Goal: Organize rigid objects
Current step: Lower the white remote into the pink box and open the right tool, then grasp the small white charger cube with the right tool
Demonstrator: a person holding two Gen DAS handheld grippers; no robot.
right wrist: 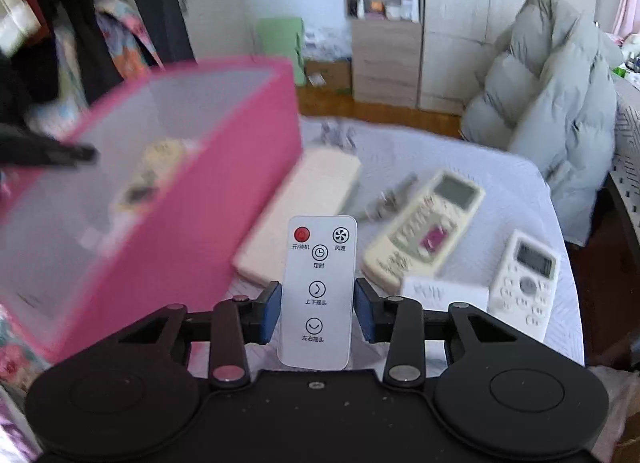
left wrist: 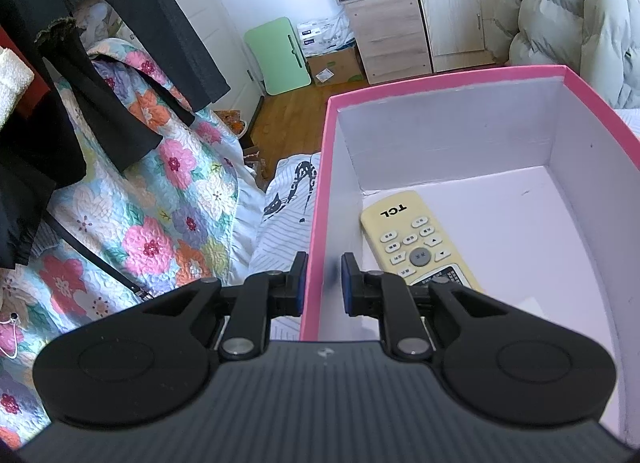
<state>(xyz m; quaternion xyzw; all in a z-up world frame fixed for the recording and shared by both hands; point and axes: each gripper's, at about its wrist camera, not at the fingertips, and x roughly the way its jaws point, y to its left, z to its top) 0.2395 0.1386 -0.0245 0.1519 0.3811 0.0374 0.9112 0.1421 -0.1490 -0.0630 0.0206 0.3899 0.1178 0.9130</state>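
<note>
1. Bedroom furniture fills the background: a wooden wardrobe (left wrist: 452, 23) with open shelves, and a grey puffer coat (right wrist: 552, 103) draped at the far right of the bed (right wrist: 460, 155), whose white striped cover carries the things.
2. Floral quilt (left wrist: 160, 191) hangs at the left, with dark clothes above it.
3. Pink box (left wrist: 320, 191) with a white inside stands on the bed; in the right wrist view it is blurred and sits to the left of the loose remotes.
4. Left claw (left wrist: 324, 283) straddles the box's left wall, one pad outside and one inside, pinching it.
5. Right claw (right wrist: 318, 311) pinches a flat white fan remote (right wrist: 318, 291) by its long edges, above the bed and just beside the box.
6. Yellowed TCL remote (left wrist: 412, 239) lies flat on the box floor near the left wall.
7. On the bed beyond lie a long cream remote (right wrist: 304, 207), a yellowed remote with a screen (right wrist: 424, 231), and a small white remote (right wrist: 524, 279), apart from each other.
</note>
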